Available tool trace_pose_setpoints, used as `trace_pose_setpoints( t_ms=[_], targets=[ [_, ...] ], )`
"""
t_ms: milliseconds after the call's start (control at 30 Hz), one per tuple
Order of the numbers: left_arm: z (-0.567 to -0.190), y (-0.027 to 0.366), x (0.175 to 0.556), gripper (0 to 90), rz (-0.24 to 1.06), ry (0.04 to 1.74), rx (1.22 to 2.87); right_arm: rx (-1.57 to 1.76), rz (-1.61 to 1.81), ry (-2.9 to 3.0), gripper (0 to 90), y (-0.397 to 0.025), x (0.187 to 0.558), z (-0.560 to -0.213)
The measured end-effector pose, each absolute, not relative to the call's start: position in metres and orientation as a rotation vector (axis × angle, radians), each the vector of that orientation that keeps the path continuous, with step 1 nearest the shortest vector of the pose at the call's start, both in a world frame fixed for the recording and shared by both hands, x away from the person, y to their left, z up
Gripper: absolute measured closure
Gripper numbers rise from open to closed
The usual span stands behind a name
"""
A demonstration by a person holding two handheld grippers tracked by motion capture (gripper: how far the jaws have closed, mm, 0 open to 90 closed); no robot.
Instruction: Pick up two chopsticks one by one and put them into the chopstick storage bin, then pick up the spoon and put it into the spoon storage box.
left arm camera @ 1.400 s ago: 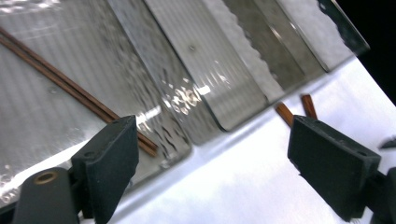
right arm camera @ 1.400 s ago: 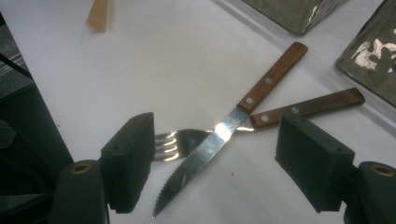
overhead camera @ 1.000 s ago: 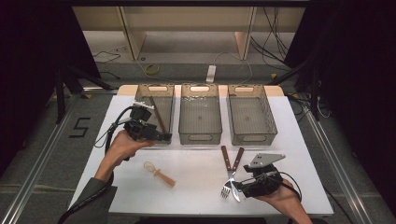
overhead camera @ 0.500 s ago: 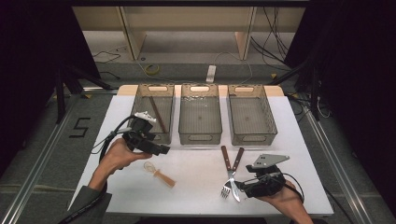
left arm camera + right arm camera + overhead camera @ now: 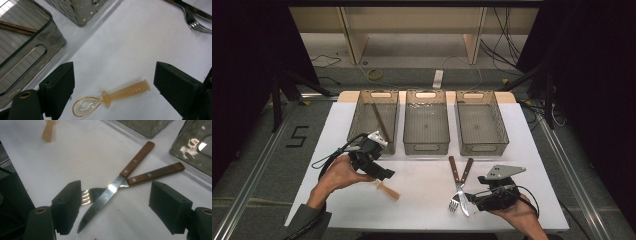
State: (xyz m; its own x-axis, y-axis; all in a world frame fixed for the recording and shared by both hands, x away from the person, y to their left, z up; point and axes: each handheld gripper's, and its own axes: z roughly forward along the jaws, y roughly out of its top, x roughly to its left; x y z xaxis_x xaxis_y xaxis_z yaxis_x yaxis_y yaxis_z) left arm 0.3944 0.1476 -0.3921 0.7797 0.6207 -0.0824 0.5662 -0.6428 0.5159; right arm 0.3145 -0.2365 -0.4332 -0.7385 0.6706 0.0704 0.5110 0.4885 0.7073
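The left hand-held gripper hung wide open over a translucent orange baby spoon lying flat on open bench, while the right hand-held gripper, likewise open, flanked a crossed steak knife and what seemed a fork.

White table. Three grey bins in a row along the far side: left bin, middle bin, right bin. Amber spoon near-left. Knife crossed over fork near-right, both wooden-handled.
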Motion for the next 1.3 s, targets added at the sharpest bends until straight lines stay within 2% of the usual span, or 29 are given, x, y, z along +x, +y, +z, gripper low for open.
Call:
trace_pose_setpoints(
  t_ms=[333,500,1000,1300],
  targets=[
    [-0.402,0.143,0.387,16.6,0.134,0.83,2.514,1.043,1.108,2.496,25.1,-0.241,0.314,-0.434],
    [-0.414,0.144,0.384,16.5,0.144,0.814,2.601,1.044,1.114,2.497,25.1,-0.24,0.314,-0.433],
    [-0.428,0.14,0.38,16.8,0.133,0.769,2.687,1.041,1.113,2.499,25.2,-0.241,0.314,-0.433],
    [-0.441,0.13,0.374,18.3,0.153,0.658,2.778,1.03,1.102,2.504,25.3,-0.24,0.313,-0.433]
  ],
)
